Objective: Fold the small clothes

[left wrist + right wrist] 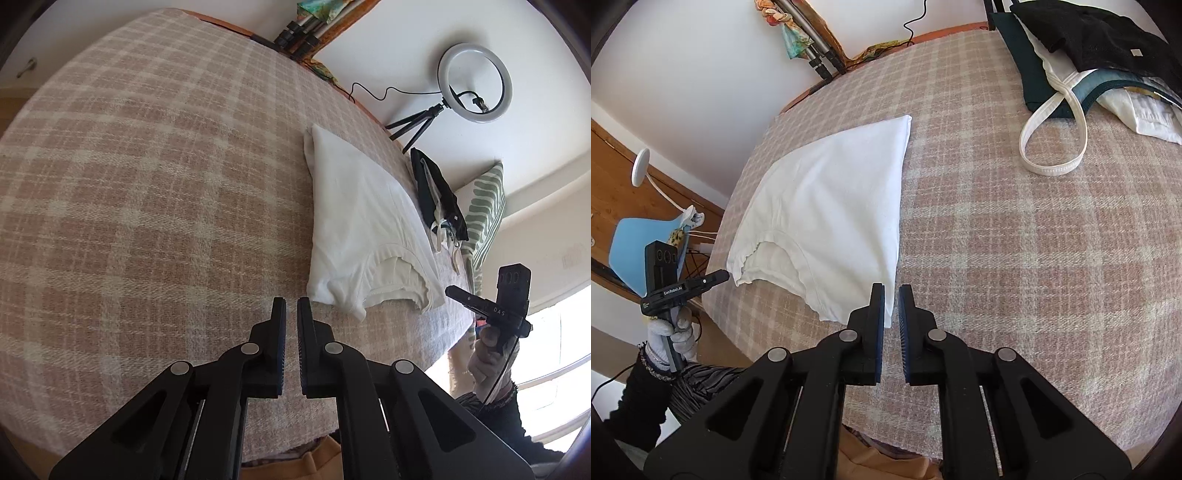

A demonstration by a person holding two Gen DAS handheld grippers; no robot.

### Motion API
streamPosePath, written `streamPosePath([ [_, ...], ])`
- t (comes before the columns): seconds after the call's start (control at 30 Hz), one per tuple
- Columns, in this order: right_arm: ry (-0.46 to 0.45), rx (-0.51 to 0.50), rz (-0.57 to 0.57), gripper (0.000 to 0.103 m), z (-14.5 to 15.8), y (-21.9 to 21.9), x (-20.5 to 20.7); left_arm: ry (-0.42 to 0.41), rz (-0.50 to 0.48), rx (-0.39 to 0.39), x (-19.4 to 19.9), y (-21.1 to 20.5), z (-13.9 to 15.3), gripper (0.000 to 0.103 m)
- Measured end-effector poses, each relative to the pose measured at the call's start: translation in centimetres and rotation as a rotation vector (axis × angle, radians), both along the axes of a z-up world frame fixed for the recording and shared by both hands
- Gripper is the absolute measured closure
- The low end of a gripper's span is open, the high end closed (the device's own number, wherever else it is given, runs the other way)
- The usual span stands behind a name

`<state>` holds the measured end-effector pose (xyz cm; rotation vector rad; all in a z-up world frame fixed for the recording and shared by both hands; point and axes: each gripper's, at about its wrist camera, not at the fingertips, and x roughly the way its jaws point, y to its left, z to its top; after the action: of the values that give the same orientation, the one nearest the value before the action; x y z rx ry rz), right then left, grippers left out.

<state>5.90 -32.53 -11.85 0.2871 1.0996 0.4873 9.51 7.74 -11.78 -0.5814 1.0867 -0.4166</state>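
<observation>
On plaid blanket (1015, 240) — folded white shirt (827, 206), fingers (877, 314) empty.

"genrobot.ai" on left gripper (718, 277); "das" on right gripper (451, 291).

A ring light (474, 83) on a tripod stands by the wall, a green-striped cushion (484, 214) near it, a blue chair (646, 247) aside.

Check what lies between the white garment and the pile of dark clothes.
Only bare plaid blanket. The right wrist view shows it between the white garment and the pile of dark clothes.
</observation>
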Motion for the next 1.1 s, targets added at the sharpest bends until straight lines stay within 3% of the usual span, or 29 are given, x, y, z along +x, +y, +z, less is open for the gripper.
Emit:
streamPosePath([
  [0.03, -0.013, 0.011, -0.01, 0.09, 0.3, -0.2, 0.2, -0.011, 0.017, -0.011, 0.1, 0.4, 0.3, 0.097],
  [0.1, -0.04, 0.037, -0.022, 0.073, 0.9, -0.5, 0.8, -0.032, 0.062, -0.034, 0.8, 1.2, 1.0, 0.091],
  [0.23, -0.069, 0.106, -0.025, 0.07, 1.7, -0.4, 2.6, -0.041, 0.074, -0.077, 3.4, 1.1, 2.0, 0.087],
  [0.3, -0.082, 0.102, -0.042, 0.067, 1.7, -0.2, 3.6, -0.044, 0.077, -0.08, 4.9, 0.5, 2.5, 0.072],
  [0.37, -0.085, 0.113, -0.059, 0.063, 1.4, -0.2, 4.8, -0.06, 0.089, -0.074, 6.2, 0.2, 3.0, 0.069],
  [0.53, -0.068, 0.111, -0.081, 0.063, 0.3, 0.7, 7.7, -0.086, 0.074, -0.039, 9.6, -1.1, 3.5, 0.069],
  [0.8, 0.006, 0.17, -0.088, 0.063, -2.2, 2.1, 12.5, 0.04, 0.085, -0.149, 15.1, -2.2, 0.4, 0.069],
  [1.0, 0.042, 0.167, -0.061, 0.064, -3.5, 3.4, 14.0, 0.055, 0.074, -0.159, 16.7, -3.2, -0.6, 0.073],
  [1.07, 0.048, 0.176, -0.067, 0.071, -3.8, 3.4, 14.2, 0.046, 0.057, -0.182, 17.2, -3.6, -0.7, 0.075],
  [1.1, 0.051, 0.185, -0.072, 0.079, -3.9, 3.4, 14.4, 0.041, 0.051, -0.2, 17.5, -3.8, -0.7, 0.082],
])
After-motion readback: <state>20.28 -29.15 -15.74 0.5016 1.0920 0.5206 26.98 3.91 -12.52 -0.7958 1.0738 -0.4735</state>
